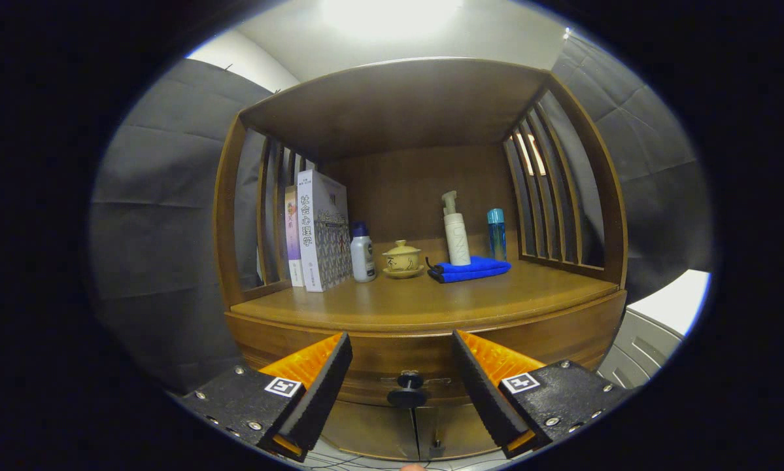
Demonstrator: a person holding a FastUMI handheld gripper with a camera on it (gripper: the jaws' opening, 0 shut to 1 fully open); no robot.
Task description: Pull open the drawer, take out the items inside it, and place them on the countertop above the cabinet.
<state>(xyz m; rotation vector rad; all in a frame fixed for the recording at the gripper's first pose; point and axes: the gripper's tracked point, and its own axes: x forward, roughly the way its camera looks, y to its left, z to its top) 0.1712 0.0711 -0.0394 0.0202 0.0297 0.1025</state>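
Tool open before one drawer knob

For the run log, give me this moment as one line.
phase: approach | gripper: open, empty | drawer knob: between fingers, untouched | drawer: closed | countertop: blue cloth, bottles, books

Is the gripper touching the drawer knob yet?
Apart. In the gripper view the gripper is open, and the drawer knob sits between its fingers with brown drawer front showing on both sides of it.

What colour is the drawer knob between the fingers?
Black, on the brown wooden drawer; the knob shows best in the gripper view, centred ahead of the open gripper.
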